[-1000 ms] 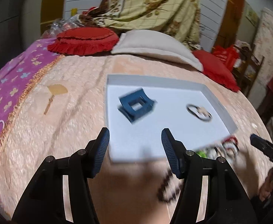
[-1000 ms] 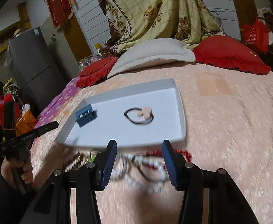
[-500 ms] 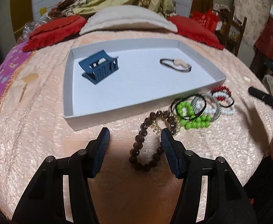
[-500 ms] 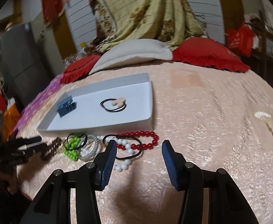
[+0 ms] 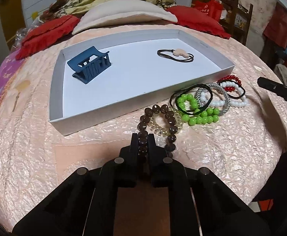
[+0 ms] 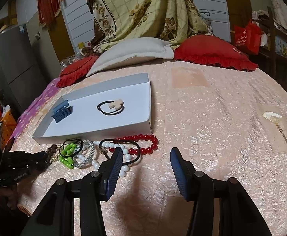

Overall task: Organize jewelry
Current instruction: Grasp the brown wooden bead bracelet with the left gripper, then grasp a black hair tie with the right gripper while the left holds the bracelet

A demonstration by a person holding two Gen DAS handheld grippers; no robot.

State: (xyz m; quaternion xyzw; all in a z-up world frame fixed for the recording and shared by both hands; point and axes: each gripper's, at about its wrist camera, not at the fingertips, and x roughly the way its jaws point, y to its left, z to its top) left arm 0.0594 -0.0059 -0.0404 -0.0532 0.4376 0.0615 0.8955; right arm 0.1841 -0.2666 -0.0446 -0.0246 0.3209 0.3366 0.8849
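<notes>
A shallow white tray [image 5: 96, 116] [image 6: 104, 133] lies on the pink bedspread. It holds a blue hair claw [image 5: 90, 64] [image 6: 61, 111] and a black hair tie with a beige charm [image 5: 175, 55] [image 6: 111, 107]. In front of the tray lies a heap: brown bead bracelet [image 5: 157, 110], green beads [image 5: 198, 114] [image 6: 67, 153], white beads [image 5: 222, 103] [image 6: 125, 167], red beads [image 5: 230, 78] [image 6: 143, 139], silver bangle [image 5: 226, 96]. My left gripper [image 5: 143, 143] is shut on the brown bead bracelet at its near side. My right gripper [image 6: 146, 157] is open and empty, just right of the heap.
A white pillow [image 6: 135, 53] and red cushions [image 6: 212, 53] lie at the far end of the bed. A small fan-shaped pendant [image 6: 273, 118] lies on the bedspread to the right. A grey fridge [image 6: 15, 64] stands at the left.
My left gripper has closed on the brown bead bracelet. My right gripper has moved slightly closer to the heap and stays open.
</notes>
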